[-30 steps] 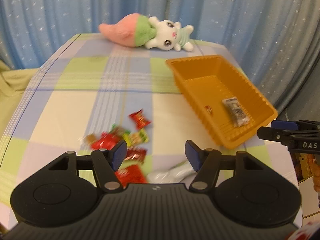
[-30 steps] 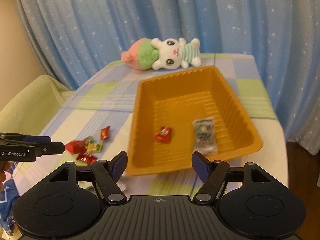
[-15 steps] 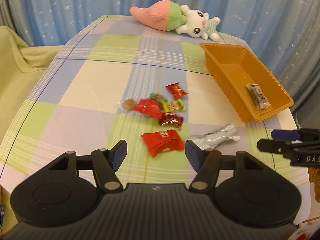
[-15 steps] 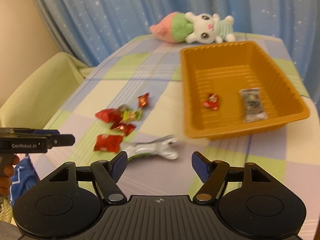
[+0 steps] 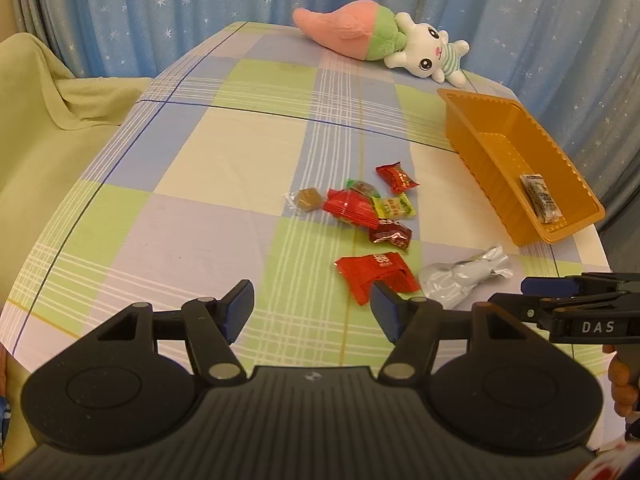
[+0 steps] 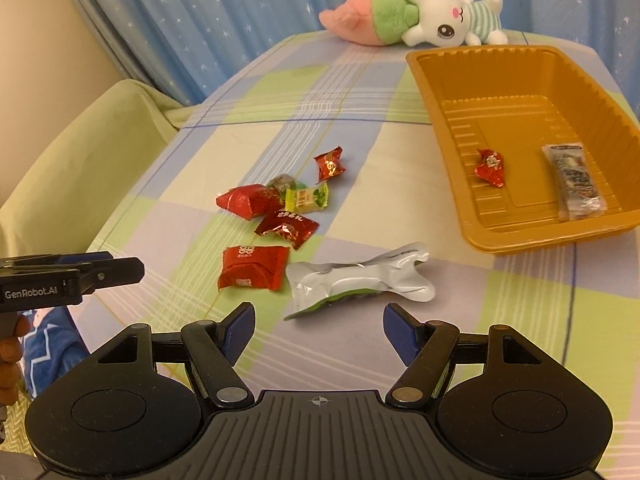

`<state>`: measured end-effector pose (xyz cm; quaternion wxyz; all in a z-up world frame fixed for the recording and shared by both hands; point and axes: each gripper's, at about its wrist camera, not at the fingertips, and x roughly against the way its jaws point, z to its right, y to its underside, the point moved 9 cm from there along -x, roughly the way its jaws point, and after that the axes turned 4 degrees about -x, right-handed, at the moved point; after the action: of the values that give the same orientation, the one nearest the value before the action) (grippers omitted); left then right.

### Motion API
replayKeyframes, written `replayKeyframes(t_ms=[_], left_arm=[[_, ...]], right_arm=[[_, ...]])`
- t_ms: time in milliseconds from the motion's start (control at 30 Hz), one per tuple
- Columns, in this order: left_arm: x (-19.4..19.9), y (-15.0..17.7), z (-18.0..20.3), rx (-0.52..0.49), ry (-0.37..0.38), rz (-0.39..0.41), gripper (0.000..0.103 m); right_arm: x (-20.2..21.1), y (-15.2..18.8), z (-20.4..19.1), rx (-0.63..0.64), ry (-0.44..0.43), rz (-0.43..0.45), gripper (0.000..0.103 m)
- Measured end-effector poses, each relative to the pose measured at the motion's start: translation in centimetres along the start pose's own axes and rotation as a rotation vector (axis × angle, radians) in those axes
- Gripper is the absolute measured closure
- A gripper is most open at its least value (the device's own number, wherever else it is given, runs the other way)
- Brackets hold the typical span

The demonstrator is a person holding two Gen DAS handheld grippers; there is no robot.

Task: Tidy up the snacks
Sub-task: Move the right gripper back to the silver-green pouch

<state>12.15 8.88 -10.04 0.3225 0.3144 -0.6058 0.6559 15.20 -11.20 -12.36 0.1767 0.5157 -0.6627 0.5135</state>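
Far left, off the surface [image 5: 224, 168] edge: green cloth [image 5: 52, 96] draped in soft folds, blue starred curtain [image 5: 168, 4] behind. Checked tablecloth, flat and smooth, wide bare stretch across the left half and along the near edge.

Left tool [image 5: 312, 308]: fingers apart, nothing between, above bare cloth just left of a flat red packet [image 5: 376, 272].

Mid-surface, a loose cluster of crinkly wrapped snacks [image 5: 360, 208]: clear-wrapped brown candy [image 5: 306, 199], big red pack [image 5: 348, 208], yellow-green sweet [image 5: 392, 206], dark red foil [image 5: 390, 234], small red candy [image 5: 396, 178] set a little apart behind. Just right of the flat red packet, a crumpled silver pouch [image 6: 360, 280], touching or nearly touching it.

Right tool [image 6: 318, 334]: fingers apart, empty, directly in front of the silver pouch, not touching.

At the back edge, a plush bunny [image 6: 440, 16] on its side, pink and green, soft pile.

Right: orange tray [image 6: 440, 120], ribbed plastic walls, open top, close to the right edge; inside, a red foil candy [image 6: 490, 168] and a long clear-wrapped bar [image 6: 574, 180], well apart, much floor bare. Open cloth between cluster and tray.
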Motion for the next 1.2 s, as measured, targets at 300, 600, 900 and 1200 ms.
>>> replayKeyframes(t_ms=[300,600,900,1200], left_arm=[[-1.2,-0.5,-1.6,0.000,0.011,-0.014,0.041],[-2.7,-1.2,-2.7,-0.005,0.016,-0.035,0.041],[-4.1,-2.0,-3.4,-0.016,0.030,-0.054,0.041],[-5.6,-2.8,-3.9,-0.048,0.043,-0.063,0.041]], right_arm=[[-2.5,-0.2,0.6,-0.092,0.023,-0.046,0.032],[-4.8,-1.8,1.5,-0.156,0.079,-0.028,0.032],[-6.3,-3.6,1.5,-0.110,0.132,0.016,0.032],[-7.1,-3.6,0.9,0.001,0.189,0.024,0.038]])
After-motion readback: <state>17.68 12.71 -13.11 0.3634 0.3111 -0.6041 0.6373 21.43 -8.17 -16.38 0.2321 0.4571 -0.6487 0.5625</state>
